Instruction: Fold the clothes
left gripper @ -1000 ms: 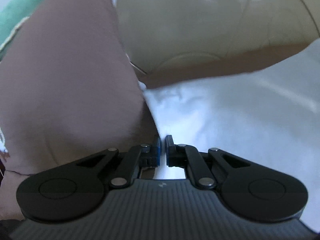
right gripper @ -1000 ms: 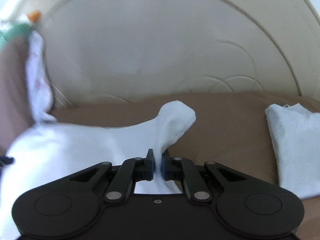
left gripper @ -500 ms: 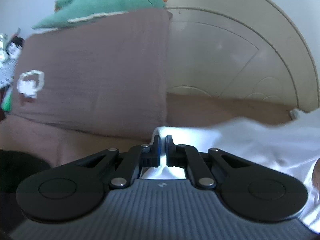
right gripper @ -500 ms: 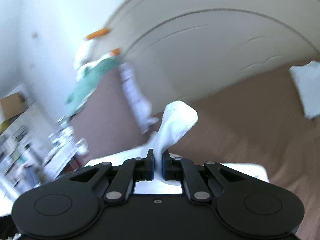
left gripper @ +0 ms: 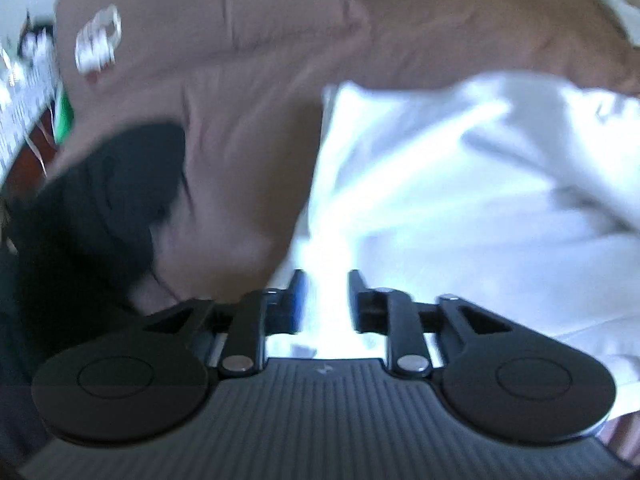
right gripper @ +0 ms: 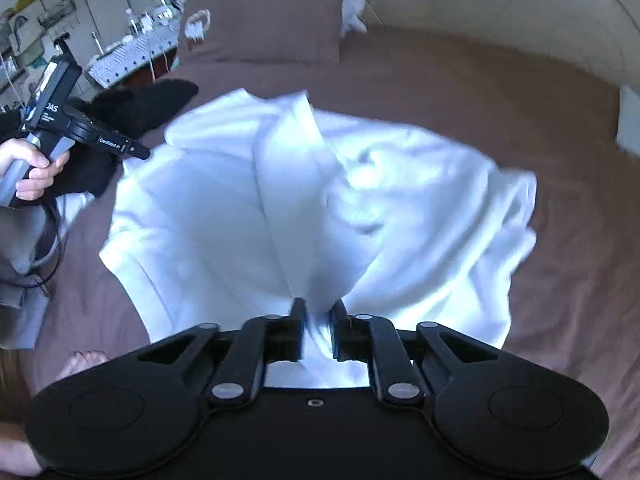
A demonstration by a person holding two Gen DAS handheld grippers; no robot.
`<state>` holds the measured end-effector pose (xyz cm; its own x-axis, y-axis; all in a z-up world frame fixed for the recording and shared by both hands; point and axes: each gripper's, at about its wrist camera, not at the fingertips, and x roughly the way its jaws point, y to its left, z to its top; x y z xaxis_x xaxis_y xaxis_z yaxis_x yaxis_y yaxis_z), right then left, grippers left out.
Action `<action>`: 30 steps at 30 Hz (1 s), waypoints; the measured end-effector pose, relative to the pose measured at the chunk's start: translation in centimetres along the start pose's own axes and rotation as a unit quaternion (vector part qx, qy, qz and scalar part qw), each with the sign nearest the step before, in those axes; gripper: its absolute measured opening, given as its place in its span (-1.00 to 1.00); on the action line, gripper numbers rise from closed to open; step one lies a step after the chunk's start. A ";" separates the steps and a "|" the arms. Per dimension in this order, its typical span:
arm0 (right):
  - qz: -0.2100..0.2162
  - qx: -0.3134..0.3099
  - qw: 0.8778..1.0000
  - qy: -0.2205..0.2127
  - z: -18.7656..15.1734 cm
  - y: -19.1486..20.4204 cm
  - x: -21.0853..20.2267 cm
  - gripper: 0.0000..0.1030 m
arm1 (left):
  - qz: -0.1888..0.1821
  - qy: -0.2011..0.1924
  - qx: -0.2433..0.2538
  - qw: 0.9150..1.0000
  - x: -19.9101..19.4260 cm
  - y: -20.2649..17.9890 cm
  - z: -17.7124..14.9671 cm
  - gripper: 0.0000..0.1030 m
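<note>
While the white garment [right gripper: 304, 208] lies spread but rumpled across the middle of the brown bed [right gripper: 460, 76], it is not yet a neat fold: cloth bunches in ridges at its centre, its right edge curls over, and a peak of fabric rises toward the far side. The right hand-held gripper [right gripper: 318, 328] has its jaws slightly parted with white cloth between them, so it looks to be gripping the near edge of the garment, or just letting it go; the blur leaves that unsettled. The left hand-held gripper [left gripper: 322, 300] stands with its jaws apart and bright white cloth showing in the gap, not pinched as far as the blurred view shows; in the right wrist view it sits at the garment's far left corner, held by a hand [right gripper: 30, 168]. Judging from this, the garment is laid out and still needs smoothing and folding over. A folded white piece [right gripper: 630, 120] rests at the far right edge of the bed, well apart. A black garment [right gripper: 144, 104] lies just beside the white one at the far left and could get caught in a fold. A brown pillow [right gripper: 272, 4] stands at the far side, and bare toes [right gripper: 86, 360] show near left.
</note>
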<state>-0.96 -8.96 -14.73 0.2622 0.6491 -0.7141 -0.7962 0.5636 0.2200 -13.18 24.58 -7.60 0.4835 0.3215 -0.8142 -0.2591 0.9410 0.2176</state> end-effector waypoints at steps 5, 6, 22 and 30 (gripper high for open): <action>0.012 0.071 0.995 -0.066 -0.1 -1.2 -0.5 0.03 | -0.050 -0.051 -0.070 0.995 -3.4 -0.9 1.0 -0.04; 0.011 0.070 0.996 -0.051 -0.2 -1.2 0.4 0.02 | -0.073 -0.047 -0.084 0.993 -3.0 -1.4 0.9 -0.04; -0.027 -0.070 0.996 0.050 -3.9 1.8 0.4 -0.63 | -0.132 0.029 -0.114 0.984 0.4 -4.1 -0.1 -0.04; 0.050 0.002 0.999 -0.002 -1.4 1.1 -0.1 -0.01 | -0.114 0.045 -0.094 0.988 0.9 -5.4 -0.3 0.03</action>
<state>-2.63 -9.10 -15.33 0.1840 0.7044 -0.6856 -0.8164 0.4979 0.2925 -11.58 19.79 -9.64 0.4732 0.0853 -0.8768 -0.3069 0.9489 -0.0733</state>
